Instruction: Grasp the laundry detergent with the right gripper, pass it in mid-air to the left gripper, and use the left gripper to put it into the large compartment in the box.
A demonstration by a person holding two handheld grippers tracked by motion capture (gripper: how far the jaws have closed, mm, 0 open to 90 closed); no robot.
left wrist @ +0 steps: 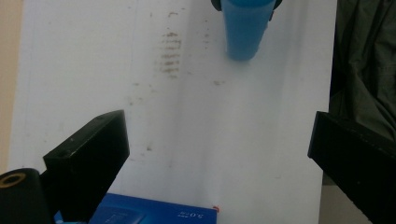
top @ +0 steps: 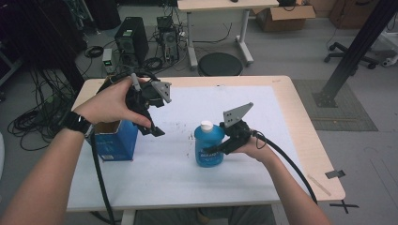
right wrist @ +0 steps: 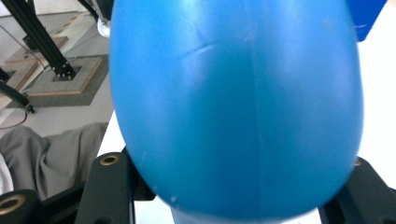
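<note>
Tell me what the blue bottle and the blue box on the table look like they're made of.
Blue bottle: likely translucent plastic with a smooth, slightly glossy skin; a faint mould seam runs down it in the right gripper view, and the white cap looks plastic too. Blue box: probably printed cardboard, since the open top shows a plain brown inside.

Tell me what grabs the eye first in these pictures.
The blue bottle with its white cap, upright mid-table, clamped at its side by the right gripper. Left of it, the left gripper hovers open above the white mat, beside an open blue box at the table's left edge.
</note>
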